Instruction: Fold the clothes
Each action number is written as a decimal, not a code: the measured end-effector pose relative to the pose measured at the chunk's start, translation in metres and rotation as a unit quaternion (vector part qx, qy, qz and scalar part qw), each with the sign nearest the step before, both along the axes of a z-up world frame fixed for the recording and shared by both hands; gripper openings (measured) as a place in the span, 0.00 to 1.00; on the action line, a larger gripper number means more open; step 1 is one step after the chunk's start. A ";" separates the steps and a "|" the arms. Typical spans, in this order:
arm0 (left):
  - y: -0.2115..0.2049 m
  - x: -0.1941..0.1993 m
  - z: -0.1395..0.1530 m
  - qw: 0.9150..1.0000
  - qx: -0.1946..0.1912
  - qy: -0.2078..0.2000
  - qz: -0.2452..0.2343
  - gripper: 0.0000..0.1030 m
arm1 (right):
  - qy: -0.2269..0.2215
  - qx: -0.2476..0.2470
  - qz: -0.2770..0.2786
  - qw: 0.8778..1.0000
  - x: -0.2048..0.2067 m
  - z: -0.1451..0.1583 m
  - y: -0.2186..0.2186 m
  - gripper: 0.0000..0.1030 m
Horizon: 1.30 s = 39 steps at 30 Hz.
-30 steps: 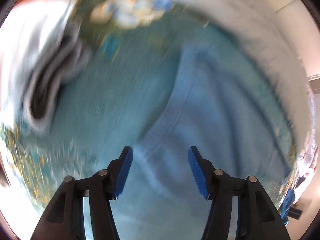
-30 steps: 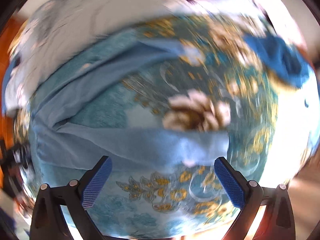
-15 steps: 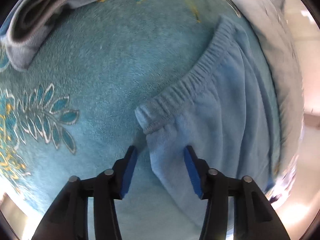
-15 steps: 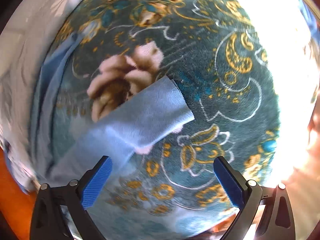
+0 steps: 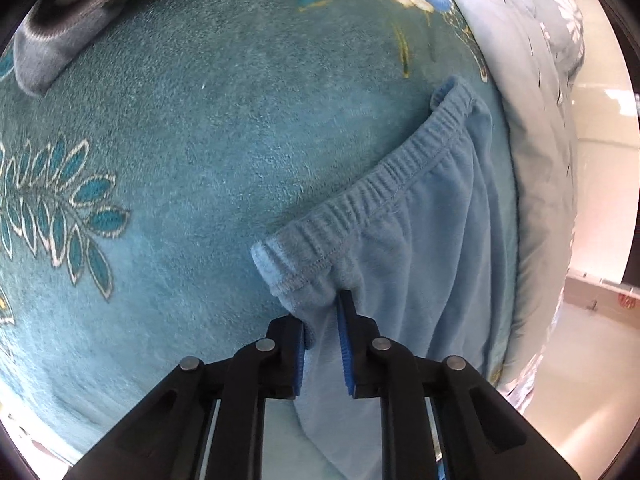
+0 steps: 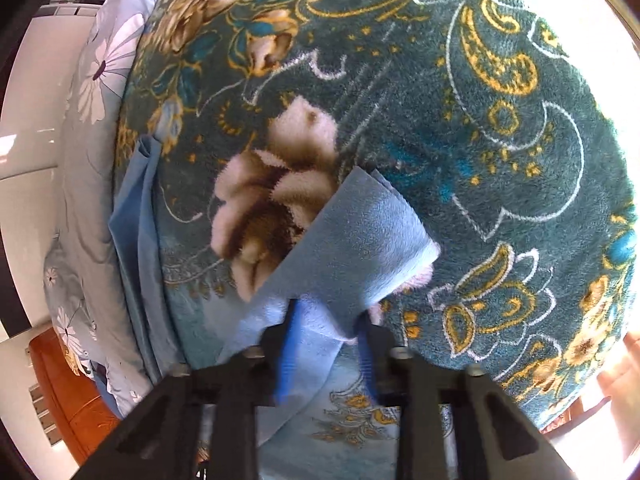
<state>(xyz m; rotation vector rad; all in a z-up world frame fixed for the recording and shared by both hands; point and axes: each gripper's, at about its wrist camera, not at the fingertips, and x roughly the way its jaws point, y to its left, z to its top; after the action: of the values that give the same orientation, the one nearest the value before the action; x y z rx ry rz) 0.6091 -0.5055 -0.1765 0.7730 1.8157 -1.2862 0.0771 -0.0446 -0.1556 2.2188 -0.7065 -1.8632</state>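
Light blue fleece trousers [image 5: 420,260] lie on a teal patterned blanket [image 5: 180,140]. In the left wrist view their elastic waistband [image 5: 360,196] runs up to the right. My left gripper [image 5: 322,332] is closing, and its blue pads pinch the cloth just below the waistband's near corner. In the right wrist view the end of a trouser leg [image 6: 360,232] lies over a beige flower on the blanket [image 6: 480,160]. My right gripper [image 6: 326,328] is closing too, with the leg's cloth bunched between its pads.
A folded grey garment [image 5: 60,20] lies at the top left of the left wrist view. A light blue flowered quilt [image 5: 532,80] borders the blanket, seen also in the right wrist view [image 6: 100,80]. Orange wooden furniture [image 6: 68,380] stands beside the bed.
Both grippers went from open to pinched on the trousers. The left closed at the waistband corner. The right dropped to the leg end, rolled, and closed on it.
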 end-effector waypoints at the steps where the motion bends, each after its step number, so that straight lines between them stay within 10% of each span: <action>1: -0.001 -0.001 0.002 1.000 -0.001 -0.002 0.001 0.09 | 0.001 0.000 0.003 1.000 -0.002 0.003 -0.003 0.05; 10: -0.029 -0.030 0.059 0.999 -0.052 0.009 -0.006 0.04 | 0.070 -0.031 0.066 0.995 -0.050 0.068 -0.056 0.04; 19: -0.026 -0.014 0.155 0.980 -0.174 0.048 -0.080 0.04 | 0.228 -0.090 0.178 0.953 -0.049 0.191 -0.105 0.04; 24: 0.000 0.017 0.102 0.984 -0.129 -0.035 -0.118 0.04 | 0.168 -0.013 0.192 0.967 -0.025 0.128 -0.074 0.04; 29: 0.022 0.038 0.044 0.992 -0.056 -0.105 -0.052 0.04 | 0.072 0.060 0.176 0.980 -0.002 0.038 -0.036 0.04; 39: 0.010 0.034 0.046 0.984 -0.062 -0.149 -0.079 0.04 | 0.062 0.086 0.176 0.979 0.011 0.021 -0.006 0.04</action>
<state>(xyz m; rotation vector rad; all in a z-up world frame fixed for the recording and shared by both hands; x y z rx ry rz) 0.6433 -0.4954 -0.1300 0.9988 1.4452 -1.2925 0.0880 -0.0511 -0.1351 2.1269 -0.1209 -1.9136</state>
